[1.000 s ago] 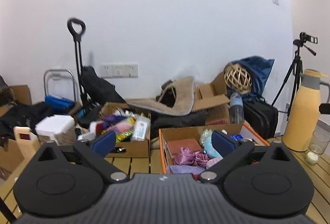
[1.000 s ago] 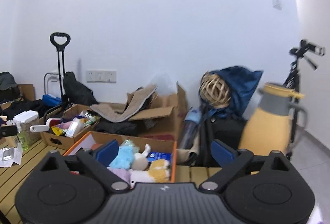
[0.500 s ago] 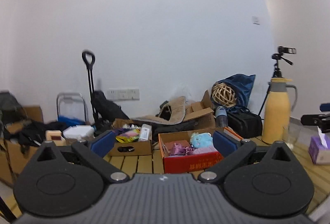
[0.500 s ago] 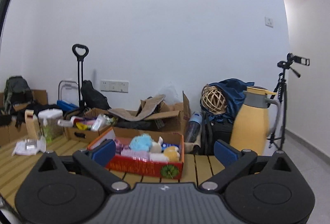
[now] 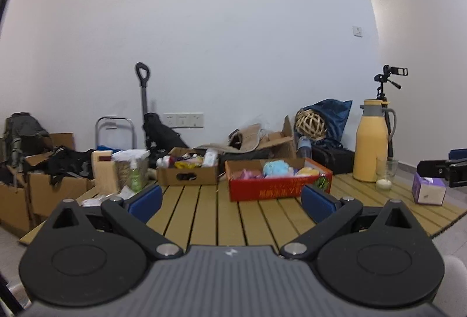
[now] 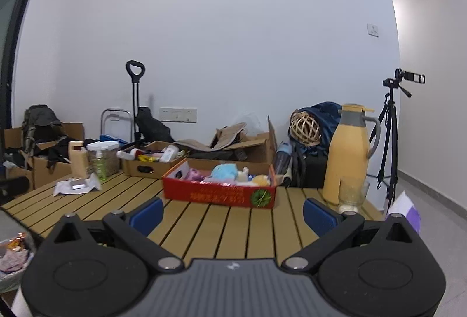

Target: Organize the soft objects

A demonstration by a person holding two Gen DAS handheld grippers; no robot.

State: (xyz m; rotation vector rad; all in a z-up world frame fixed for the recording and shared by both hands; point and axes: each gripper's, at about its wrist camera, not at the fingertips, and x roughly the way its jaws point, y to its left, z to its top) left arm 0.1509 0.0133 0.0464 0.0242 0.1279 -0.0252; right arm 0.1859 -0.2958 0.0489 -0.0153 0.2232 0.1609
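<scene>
Left wrist view: my left gripper [image 5: 230, 201] was spread wide and held nothing, hovering above the slatted table [image 5: 204, 217]. The red box [image 5: 278, 184] of soft toys [image 5: 275, 167] sat farther off than half a second before. Right wrist view: my right gripper [image 6: 232, 213] was likewise wide apart and empty, and the red box [image 6: 219, 193] with its toys [image 6: 224, 171] had also receded.

Bare white wall [image 5: 233, 25], slatted wooden table [image 5: 216, 217], grey floor [image 6: 437, 194].
</scene>
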